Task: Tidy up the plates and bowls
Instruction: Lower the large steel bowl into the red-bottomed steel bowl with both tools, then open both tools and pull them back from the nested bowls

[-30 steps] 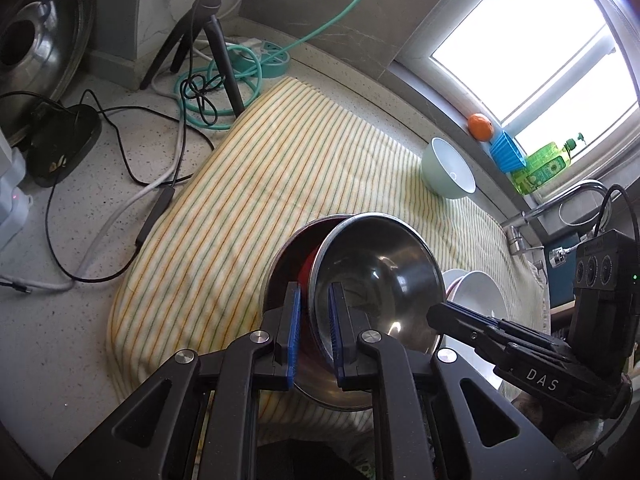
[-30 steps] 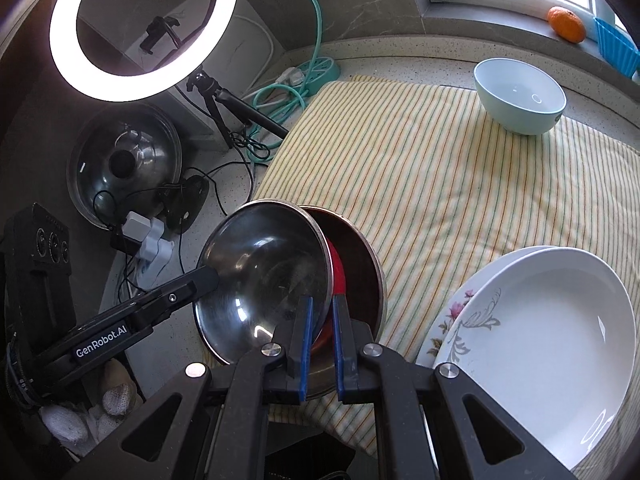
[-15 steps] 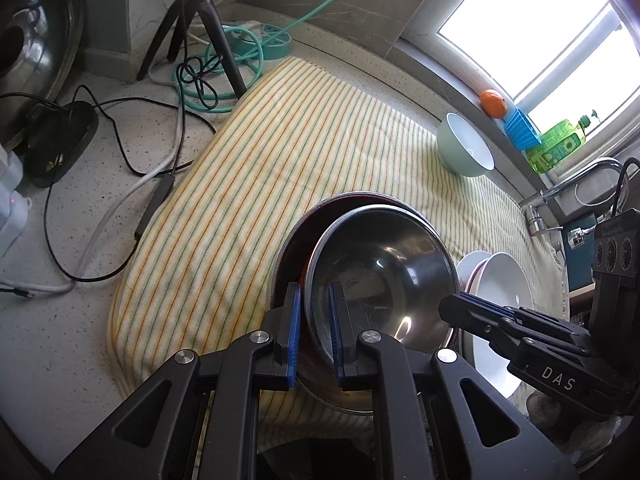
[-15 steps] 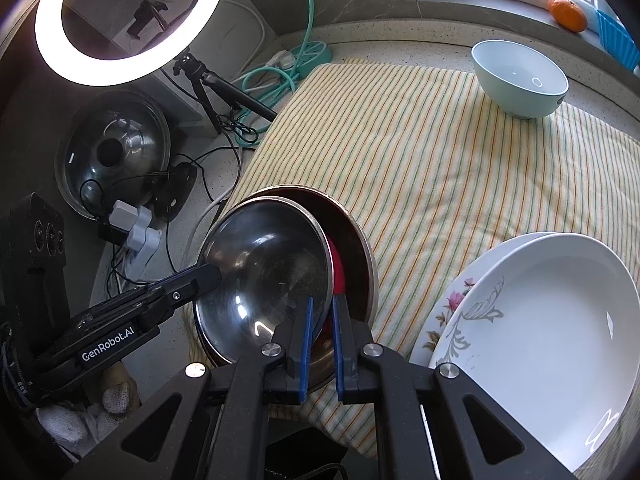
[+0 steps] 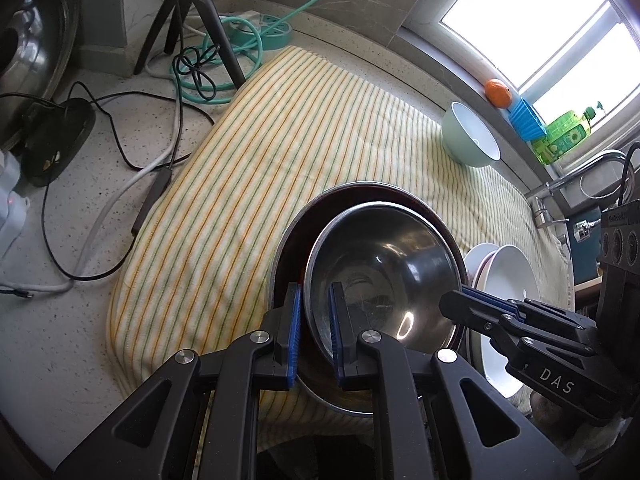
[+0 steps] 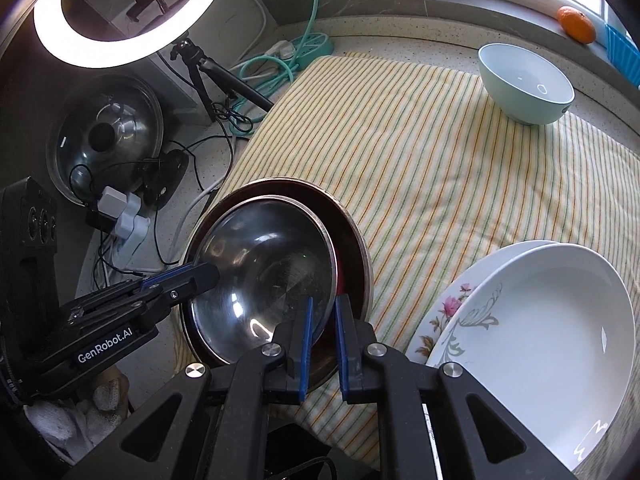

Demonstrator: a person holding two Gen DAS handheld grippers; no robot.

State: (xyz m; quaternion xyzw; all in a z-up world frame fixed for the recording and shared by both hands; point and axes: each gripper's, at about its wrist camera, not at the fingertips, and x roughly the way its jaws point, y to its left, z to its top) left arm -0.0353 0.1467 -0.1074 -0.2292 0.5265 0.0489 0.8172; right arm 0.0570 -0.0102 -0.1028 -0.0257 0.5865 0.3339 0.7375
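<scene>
- Striped cloth (image 6: pixel 420 160) on counter, soft base.
- L gripper (image 5: pixel 314 332) & R gripper (image 6: pixel 322 340) each pinch steel bowl (image 6: pixel 264 276) rim, 9 & 3 o'clock.
- Uneven release: your bowl tips off red-lined bowl (image 6: pixel 352 256).

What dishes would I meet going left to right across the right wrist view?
Pot lid → steel bowl, gripped by both the left gripper and right gripper → white plates. The pale green bowl overlaps them, farther back.
</scene>
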